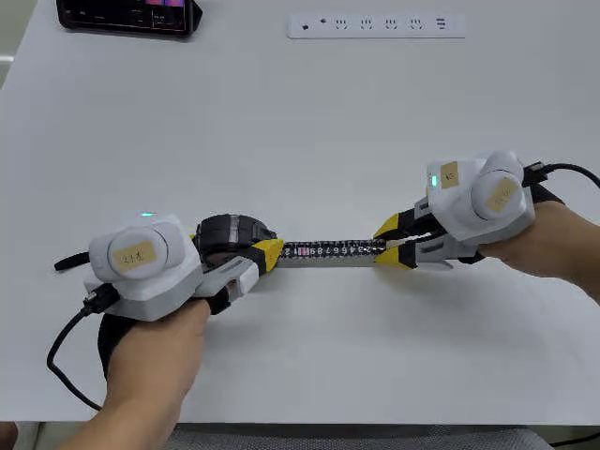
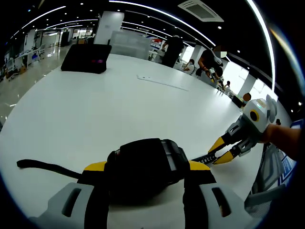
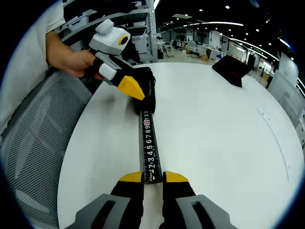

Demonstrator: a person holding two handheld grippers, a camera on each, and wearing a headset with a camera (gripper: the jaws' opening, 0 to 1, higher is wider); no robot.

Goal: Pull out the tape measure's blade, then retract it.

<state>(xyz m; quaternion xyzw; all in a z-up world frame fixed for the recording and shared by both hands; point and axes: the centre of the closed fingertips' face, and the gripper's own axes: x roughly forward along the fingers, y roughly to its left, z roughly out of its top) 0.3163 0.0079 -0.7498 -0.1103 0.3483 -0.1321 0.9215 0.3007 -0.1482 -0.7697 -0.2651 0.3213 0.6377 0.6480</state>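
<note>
White bench [image 1: 300, 122] all around, and the action sits on the side nearest the person. The left gripper [image 2: 147, 168] is clamped on the black tape measure [image 1: 228, 239], its yellow-tipped fingers [image 2: 95, 167] pressing either side of the case, which sits squarely between them. Opposite, the right gripper [image 1: 391, 242] has its fingers [image 3: 131, 177] pinching the very end of the blade [image 1: 328, 250]. The blade stretches straight from case to fingertips, numbers facing up.
</note>
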